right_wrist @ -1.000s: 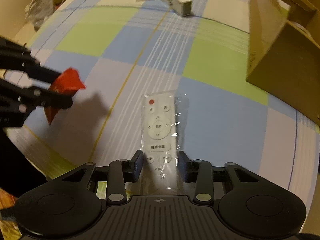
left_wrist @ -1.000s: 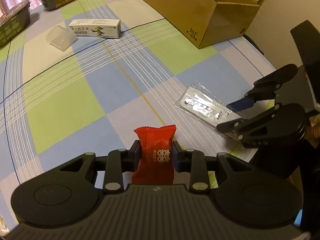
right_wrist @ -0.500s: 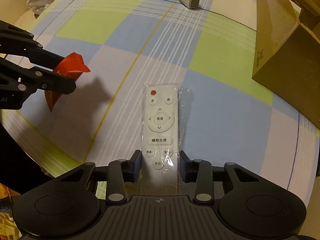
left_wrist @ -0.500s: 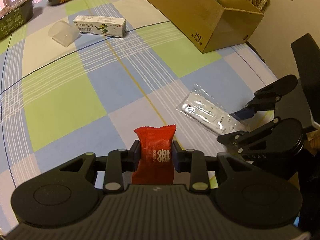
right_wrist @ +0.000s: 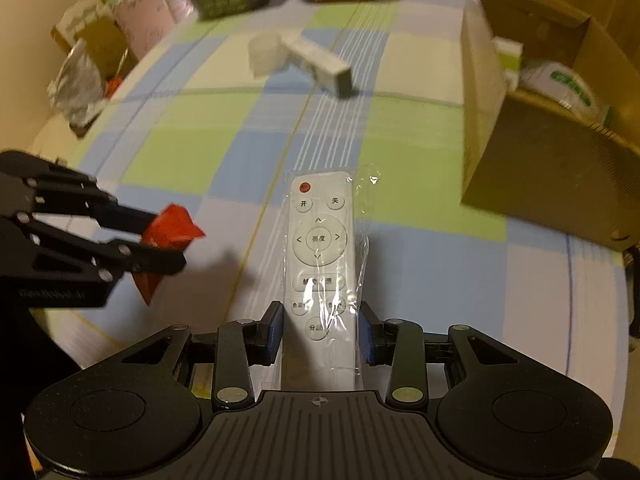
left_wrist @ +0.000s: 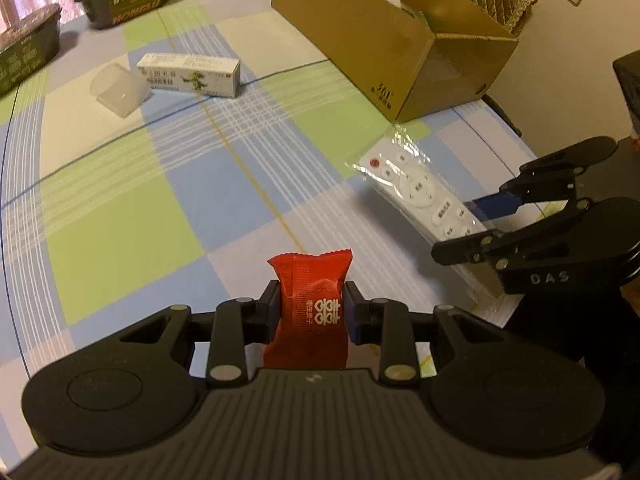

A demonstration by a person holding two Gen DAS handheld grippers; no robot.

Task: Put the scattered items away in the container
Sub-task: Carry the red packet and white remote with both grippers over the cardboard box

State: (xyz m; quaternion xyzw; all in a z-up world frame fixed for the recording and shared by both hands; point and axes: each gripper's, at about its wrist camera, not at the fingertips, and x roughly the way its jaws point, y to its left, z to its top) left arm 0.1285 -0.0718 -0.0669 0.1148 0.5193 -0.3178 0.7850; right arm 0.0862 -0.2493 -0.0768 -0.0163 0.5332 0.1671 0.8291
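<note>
A: What does the left tongs [left_wrist: 310, 306] carry?

B: A red packet [left_wrist: 308, 308], pinched at its middle, held above the checked surface [left_wrist: 132, 200]. I judge it light and soft; the wrapper crinkles, so a firm squeeze across the filled part beats the crimped edge.

A: And the right tongs [right_wrist: 320, 330]?

B: Pressed against the lower end of the remote [right_wrist: 320, 248], which sits in a loose clear sleeve. Stiff and probably a bit heavier, yet the film looks slippery. Gripped at one end, it may tip or slide.

A: Where does it go?

B: The box [right_wrist: 532, 184] stands open at the right, already holding a few things.
</note>
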